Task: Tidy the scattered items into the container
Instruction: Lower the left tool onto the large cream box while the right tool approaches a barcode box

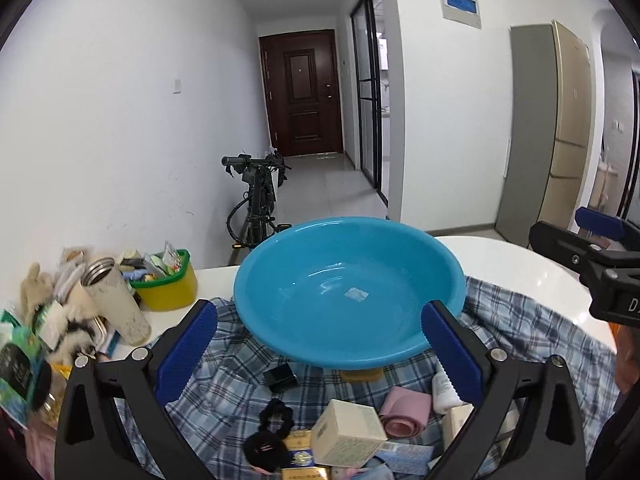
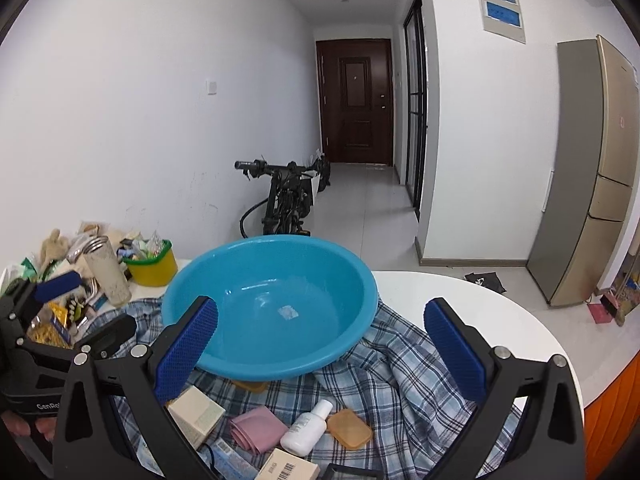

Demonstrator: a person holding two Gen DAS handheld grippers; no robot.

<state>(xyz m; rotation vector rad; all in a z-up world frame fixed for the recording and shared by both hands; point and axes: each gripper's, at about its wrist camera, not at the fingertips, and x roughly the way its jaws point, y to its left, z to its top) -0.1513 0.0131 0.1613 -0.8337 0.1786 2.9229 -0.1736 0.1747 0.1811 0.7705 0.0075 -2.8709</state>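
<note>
Nothing is lying in the blue basin yet; apart from a small pale sticker on its floor, the inside is showing bare, so the tidying is looking barely begun. The basin is sitting at the centre of both views on a plaid cloth that is covering part of the white bench.

Several loose items are waiting along the bottom of the frames, in front of the basin: a cream box, a pink folded cloth, a white bottle, an amber soap bar, a black scrunchie and a small black clip. All of them are lying on the cloth, outside the basin.

Both tongs are hanging above this cluster with nothing between them. The left tongs are standing wide apart, framing the basin's near rim, and the right tongs are spread just as wide.

At the left edge, a yellow-green tub of packets and a pale tumbler are standing among other clutter; whether these belong to the job I cannot tell.
</note>
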